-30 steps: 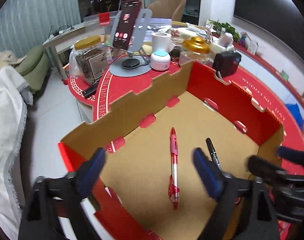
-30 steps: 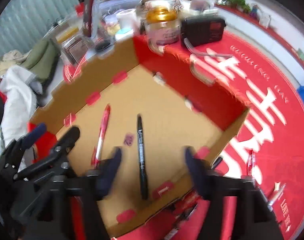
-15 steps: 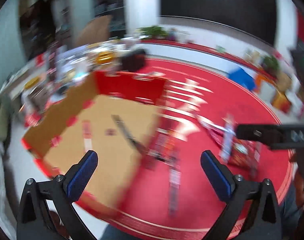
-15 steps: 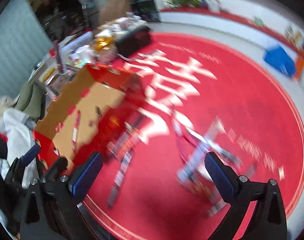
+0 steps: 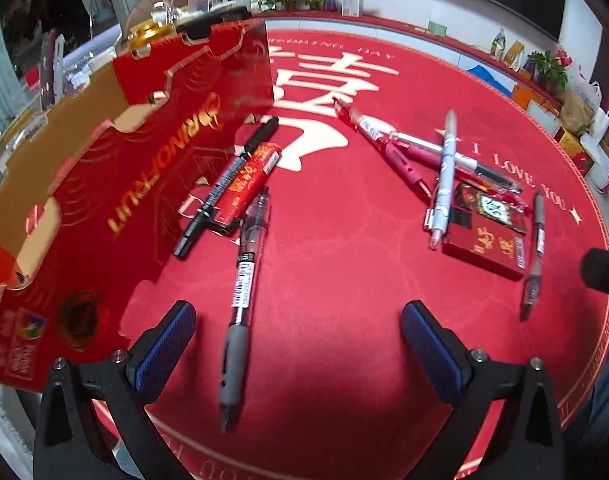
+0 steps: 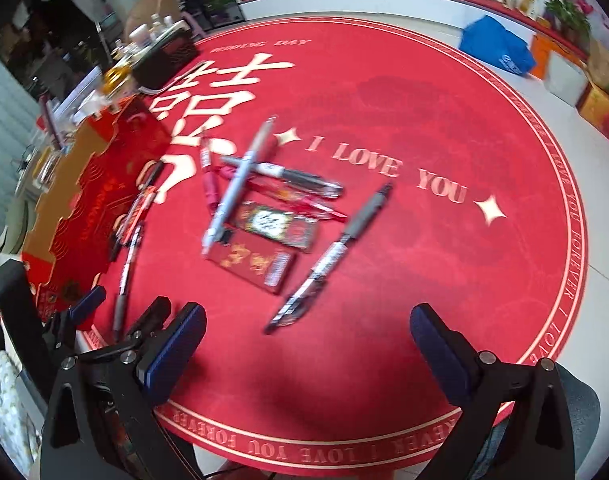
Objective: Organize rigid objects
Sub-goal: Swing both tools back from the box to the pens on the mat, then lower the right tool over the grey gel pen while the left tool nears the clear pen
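**A:** What stood furthest left?

**B:** The red cardboard box (image 5: 152,148), its printed outer wall facing the left wrist camera. It sat on the round red tablecloth (image 5: 344,248). Against its foot lay a black marker (image 5: 228,184) with a small red tube (image 5: 246,182) resting on it, and a clear pen with a grey grip (image 5: 240,300) ran from them toward the camera.

**A:** And the left gripper?

**B:** The left gripper (image 5: 298,344) hung over the cloth with its jaws spread wide and nothing between the pads. The grey-grip pen lay below it, just inside the left pad, untouched.

**A:** Further right?

**B:** A heap well apart from the box: a dark red pen (image 5: 388,148), a white pen (image 5: 444,172) crossed over it, and a flat red packet (image 5: 484,236) under the white pen's tip. A grey pen (image 5: 534,252) lay alone just beyond the packet.

**A:** The right gripper?

**B:** The right gripper (image 6: 308,344) was also fully spread and empty, above bare cloth. In its view the grey pen (image 6: 336,256) lay just ahead, between the pads' lines but clear of both.
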